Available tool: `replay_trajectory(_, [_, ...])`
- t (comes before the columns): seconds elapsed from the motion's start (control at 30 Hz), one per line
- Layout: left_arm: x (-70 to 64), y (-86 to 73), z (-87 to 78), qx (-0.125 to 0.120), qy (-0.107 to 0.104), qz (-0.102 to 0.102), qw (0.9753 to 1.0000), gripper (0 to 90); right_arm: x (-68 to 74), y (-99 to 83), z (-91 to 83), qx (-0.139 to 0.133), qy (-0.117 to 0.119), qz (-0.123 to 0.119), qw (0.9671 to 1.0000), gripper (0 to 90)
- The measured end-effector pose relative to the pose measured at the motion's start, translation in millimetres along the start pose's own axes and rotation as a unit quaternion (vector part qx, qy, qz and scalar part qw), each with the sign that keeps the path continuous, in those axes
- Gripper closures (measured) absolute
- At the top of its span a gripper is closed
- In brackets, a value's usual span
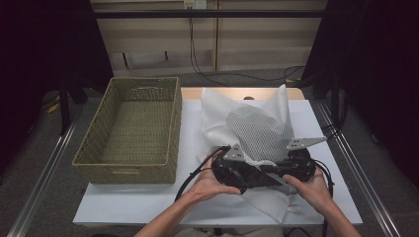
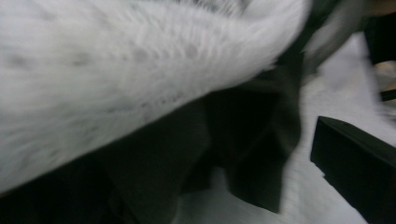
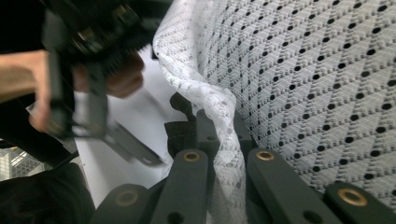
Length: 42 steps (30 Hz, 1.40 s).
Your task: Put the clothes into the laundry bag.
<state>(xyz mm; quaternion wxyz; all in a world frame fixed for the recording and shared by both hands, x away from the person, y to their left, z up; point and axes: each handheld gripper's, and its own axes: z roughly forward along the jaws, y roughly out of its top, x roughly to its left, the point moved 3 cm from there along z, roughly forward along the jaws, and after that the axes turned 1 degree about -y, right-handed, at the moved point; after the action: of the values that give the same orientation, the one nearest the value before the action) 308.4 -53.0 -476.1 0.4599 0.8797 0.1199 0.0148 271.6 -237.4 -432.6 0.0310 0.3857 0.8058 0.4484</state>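
Observation:
A white mesh cloth (image 1: pixel 257 126) lies crumpled across the middle of the white table (image 1: pixel 148 202), and one end trails toward the front edge. In the right gripper view my right gripper (image 3: pixel 225 161) is shut on a lacy folded edge of the cloth (image 3: pixel 317 70), which runs up between the jaws. My left gripper (image 1: pixel 256 178) is beside it, low over the table, with its jaws pointing at the right gripper (image 1: pixel 274 171). In the blurred left gripper view the cloth (image 2: pixel 130 65) hangs over the top and one black jaw stands far to the right, so the gripper looks open.
A woven basket (image 1: pixel 132 129) stands on the left part of the table, touching the cloth's side. Metal rails run along both table sides, and cables lie on the floor behind. The person's hand (image 3: pixel 28 84) holding the left gripper is close to my right gripper.

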Motion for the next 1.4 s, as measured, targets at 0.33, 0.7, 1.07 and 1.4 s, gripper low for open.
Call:
replay_trajectory(0.33, [11.8,-1.1,23.3,-0.019,0.038,-0.03,0.9986,70.0,13.7,6.7,-2.8,-0.01,0.023,-0.016,0.9995,88.6])
replay_trajectory(0.7, [19.9,28.8,44.4,-0.103,0.095,-0.087,0.9862,78.2,27.8,19.8,-14.7,-0.039,0.047,-0.033,0.9976,88.7])
replay_trajectory(1.07, [44.4,26.8,62.8,-0.061,0.133,-0.078,0.9861,76.9,13.4,4.4,-3.9,-0.011,0.044,-0.021,0.9987,88.7])
replay_trajectory(1.4, [51.7,22.5,57.2,-0.051,0.1,-0.089,0.9897,65.4,7.7,-2.2,1.6,0.007,0.033,-0.02,0.9992,88.6])
